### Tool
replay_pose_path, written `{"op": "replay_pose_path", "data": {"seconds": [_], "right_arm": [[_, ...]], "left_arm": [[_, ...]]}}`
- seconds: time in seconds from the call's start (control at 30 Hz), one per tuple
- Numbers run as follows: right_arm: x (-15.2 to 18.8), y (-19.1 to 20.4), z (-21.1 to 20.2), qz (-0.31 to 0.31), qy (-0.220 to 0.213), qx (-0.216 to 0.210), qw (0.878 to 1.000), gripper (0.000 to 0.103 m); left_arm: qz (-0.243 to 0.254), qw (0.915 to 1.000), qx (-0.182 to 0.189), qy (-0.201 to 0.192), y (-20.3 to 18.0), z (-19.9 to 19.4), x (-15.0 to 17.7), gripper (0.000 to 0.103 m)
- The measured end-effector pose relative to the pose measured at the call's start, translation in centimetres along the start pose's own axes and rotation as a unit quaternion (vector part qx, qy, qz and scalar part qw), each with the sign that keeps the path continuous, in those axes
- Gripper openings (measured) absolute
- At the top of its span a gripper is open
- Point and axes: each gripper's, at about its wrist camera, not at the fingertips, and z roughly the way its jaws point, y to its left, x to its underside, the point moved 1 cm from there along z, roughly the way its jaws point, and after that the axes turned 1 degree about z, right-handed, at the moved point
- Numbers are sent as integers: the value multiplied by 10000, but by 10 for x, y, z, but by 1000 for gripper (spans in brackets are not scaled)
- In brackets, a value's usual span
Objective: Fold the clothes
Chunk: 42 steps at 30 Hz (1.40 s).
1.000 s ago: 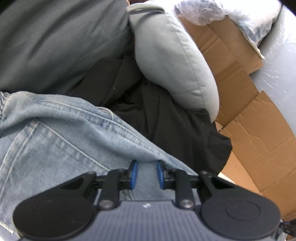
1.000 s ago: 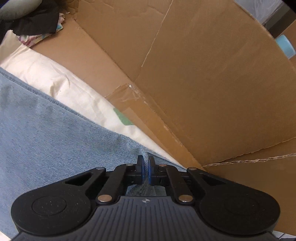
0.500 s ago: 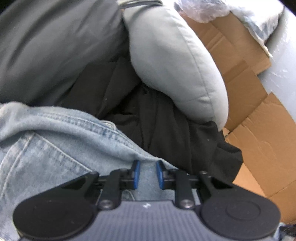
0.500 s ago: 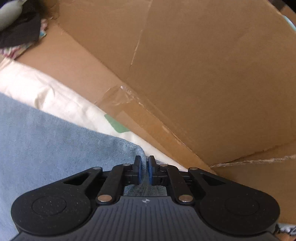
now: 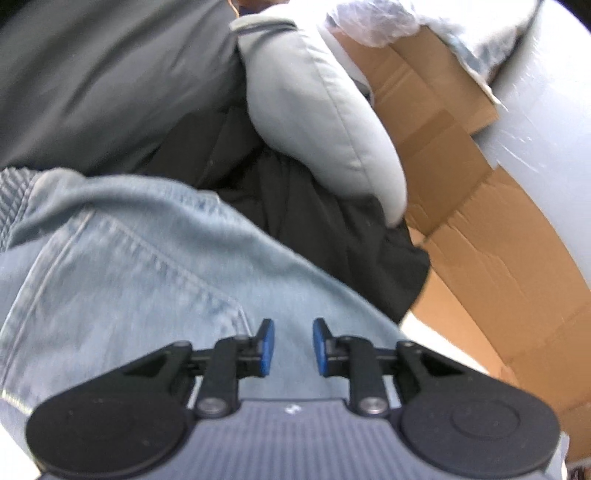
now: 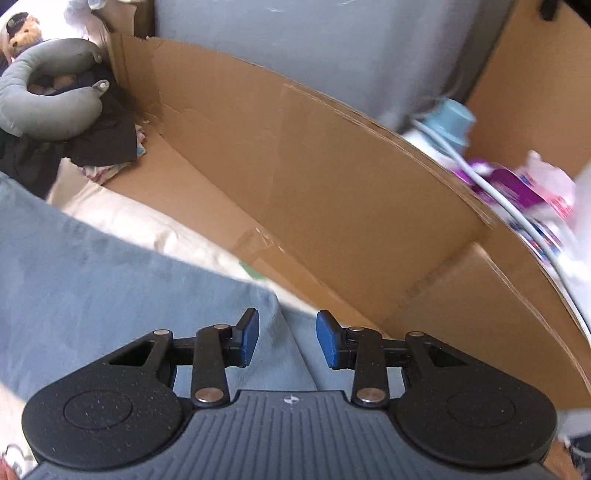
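Light blue jeans (image 5: pixel 129 266) lie spread under my left gripper (image 5: pixel 293 345), with a back pocket seam showing. Its jaws stand a little apart and are opening slightly; denim shows below the gap, and the pads do not press on it. In the right wrist view a flat jeans leg (image 6: pixel 92 280) lies on a cream sheet (image 6: pixel 140 225). My right gripper (image 6: pixel 286 338) hovers above the leg's edge with its jaws opening. The blue pads (image 6: pixel 247 338) are clear of the cloth.
A grey neck pillow (image 5: pixel 314 122) rests on a black garment (image 5: pixel 314 229) beyond the jeans, beside dark grey cloth (image 5: pixel 92 74). Cardboard walls (image 6: pixel 332 184) fence the right side. Behind them stand a blue-capped bottle (image 6: pixel 450 122) and packets. A teddy bear (image 6: pixel 22 33) sits far left.
My right gripper was shut on the jeans' edge; it has let go, opened wide and risen. My left gripper has drawn back over the jeans, so more denim lies ahead of it.
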Motion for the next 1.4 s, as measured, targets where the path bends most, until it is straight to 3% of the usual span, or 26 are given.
{"op": "replay_pose_path", "data": {"seconds": [0.2,0.33,0.7,0.83,0.97,1.1,1.4], "right_arm": [[50,-7,-26,25,23,-147,9999,42],[75,0,-22,-2,-140,-283,9995,42],[151,53,14,-86,-565,-380,9976,42],[161,67,26,-34,-469,-445,9979,42],[164,80,34,-185,-481,-389,9979,50],[163,92,42,-317,-513,-364,9975,50],[160,107,61,-550,-644,143,9963,58]], "left_arm": [[250,9994,127,212,-2,-18,30,37],[245,9990,195,332,2,-35,53,37],[907,9943,286,477,-1,-71,101,43],[1031,9934,273,427,0,-81,114,51],[940,9939,300,495,4,-80,128,51],[778,9949,261,579,8,-79,141,51],[816,9947,197,588,7,-77,149,52]]}}
